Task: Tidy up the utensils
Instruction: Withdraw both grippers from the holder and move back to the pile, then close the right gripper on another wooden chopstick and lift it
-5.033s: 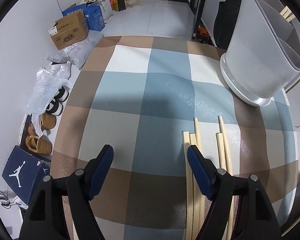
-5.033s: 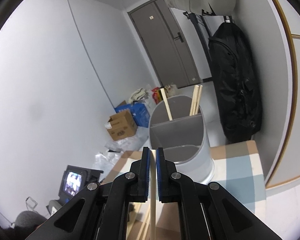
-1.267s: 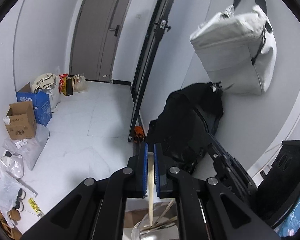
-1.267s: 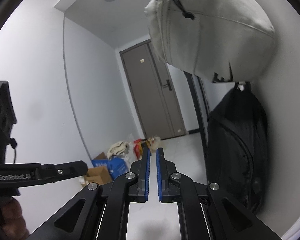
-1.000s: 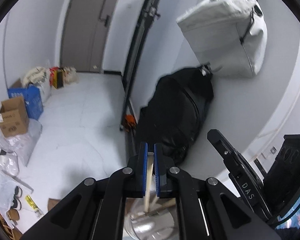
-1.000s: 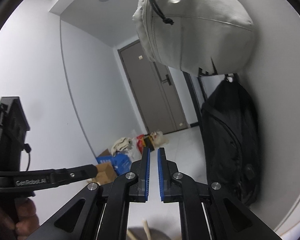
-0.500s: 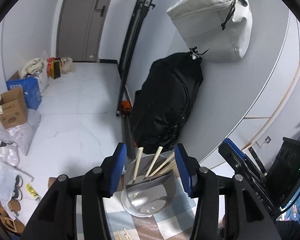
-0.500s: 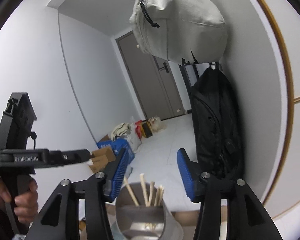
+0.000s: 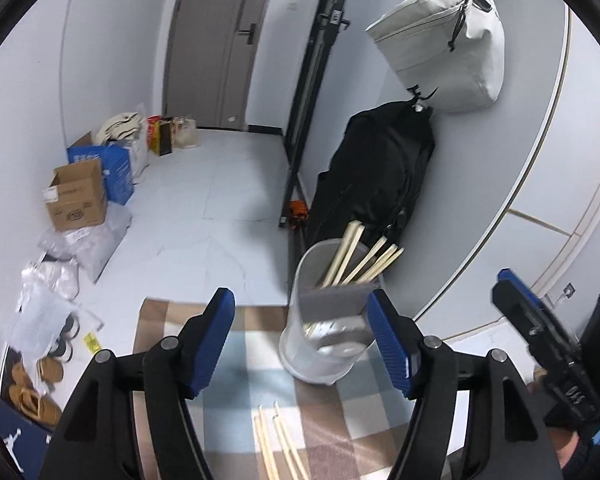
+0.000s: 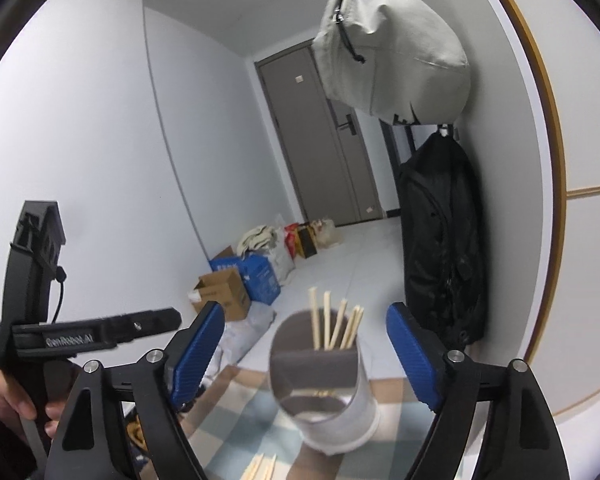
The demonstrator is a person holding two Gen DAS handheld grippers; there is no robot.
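A grey divided utensil holder [image 9: 328, 320] stands at the far end of the checked table [image 9: 240, 364], with several pale wooden chopsticks [image 9: 360, 256] standing in its back compartment. It also shows in the right wrist view [image 10: 320, 384], with the chopsticks [image 10: 332, 324] sticking up. My left gripper [image 9: 304, 344] is open and empty, above and short of the holder. My right gripper [image 10: 304, 356] is open and empty, also above the holder. Loose chopsticks [image 9: 276, 440] lie on the table nearer me; their tips also show in the right wrist view [image 10: 260, 468].
A black bag [image 9: 376, 176] and a white bag [image 9: 444, 48] hang on the wall behind the holder. Cardboard boxes [image 9: 76, 196], plastic bags and shoes [image 9: 40, 384] lie on the floor left of the table. The left gripper's handle [image 10: 40, 320] shows at the right view's left.
Both grippers held chopsticks over the holder a second ago, then opened and let them drop in. Both have since pulled back and tilted down, showing the table.
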